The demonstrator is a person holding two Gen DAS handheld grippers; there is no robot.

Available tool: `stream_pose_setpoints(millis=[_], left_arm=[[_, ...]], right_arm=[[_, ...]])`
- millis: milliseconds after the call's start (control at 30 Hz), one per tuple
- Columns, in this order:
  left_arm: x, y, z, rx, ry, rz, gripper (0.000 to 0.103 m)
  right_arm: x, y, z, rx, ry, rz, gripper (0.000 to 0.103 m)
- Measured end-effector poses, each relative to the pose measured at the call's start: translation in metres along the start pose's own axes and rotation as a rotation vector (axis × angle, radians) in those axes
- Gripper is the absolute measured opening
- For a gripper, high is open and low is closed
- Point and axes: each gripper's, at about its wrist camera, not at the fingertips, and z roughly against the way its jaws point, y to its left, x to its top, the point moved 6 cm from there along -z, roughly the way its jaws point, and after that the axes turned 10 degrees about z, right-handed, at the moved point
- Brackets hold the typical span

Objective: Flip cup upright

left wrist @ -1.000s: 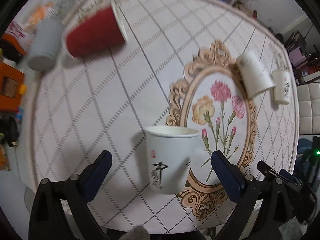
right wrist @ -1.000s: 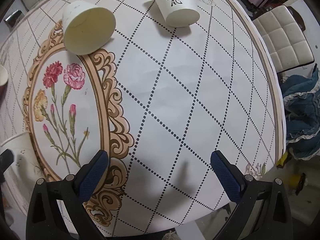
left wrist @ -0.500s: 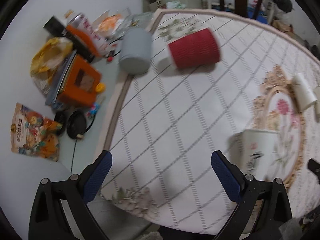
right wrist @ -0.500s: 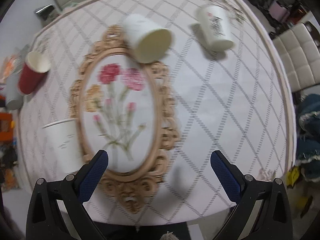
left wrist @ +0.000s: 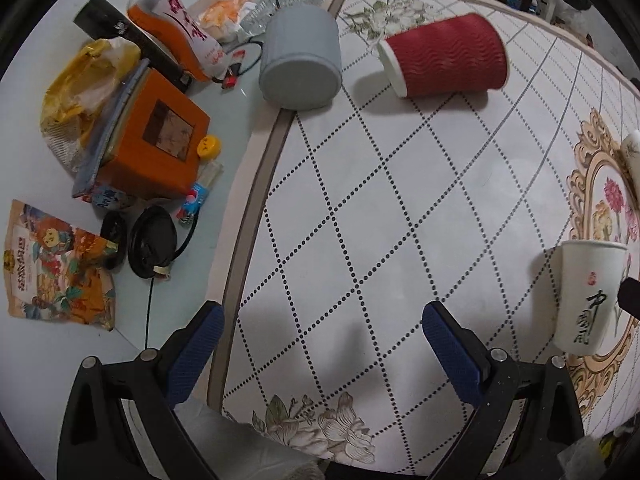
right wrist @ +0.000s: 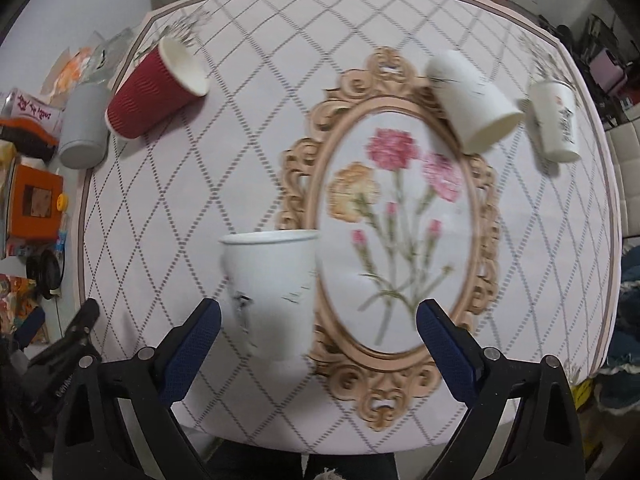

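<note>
Holding both grippers with jaws spread and empty, we see the left gripper (left wrist: 320, 344) over the mat's edge and the right gripper (right wrist: 318, 336) near the flower medallion (right wrist: 396, 216). The white cup (right wrist: 272, 292) stands upright just beside the medallion; the red cup (left wrist: 444, 60) lies on its side well apart from it.

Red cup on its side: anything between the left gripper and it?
Nothing visible. From the left wrist view, only bare patterned tablecloth lies between the open left gripper and the red cup. The grey cup lies beside it to the left, apart; the upright white cup stands off to the right.
</note>
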Motion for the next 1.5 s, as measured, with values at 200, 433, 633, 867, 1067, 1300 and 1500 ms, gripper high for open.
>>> stream_pose_setpoints(millis=[200,433,633,867,1067,1300,1500], left_arm=[[-0.001,0.003,-0.017,-0.013,0.029,-0.032,0.101],[-0.002,0.004,-0.026,-0.029,0.049,-0.058,0.101],[0.001,0.003,-0.031,-0.079,0.072,-0.041,0.101],[0.021,-0.004,-0.033,-0.154,0.059,-0.009,0.102],[0.049,-0.017,-0.039,-0.181,0.039,0.009,0.103],[0.068,-0.035,-0.052,-0.125,0.031,-0.002,0.103],[0.064,-0.049,-0.056,-0.108,0.021,-0.046,0.103]], right_arm=[[0.005,0.021,-0.027,0.006,0.070,-0.002,0.093],[0.004,0.024,-0.052,0.012,0.135,-0.031,0.071],[0.004,0.025,-0.055,0.012,0.120,-0.055,0.062],[0.011,0.013,-0.037,0.070,0.006,-0.115,0.062],[0.041,-0.001,-0.014,0.057,-0.226,-0.139,0.062],[0.077,-0.016,-0.002,-0.065,-0.499,-0.162,0.062],[0.083,-0.018,-0.013,-0.170,-0.605,-0.139,0.062]])
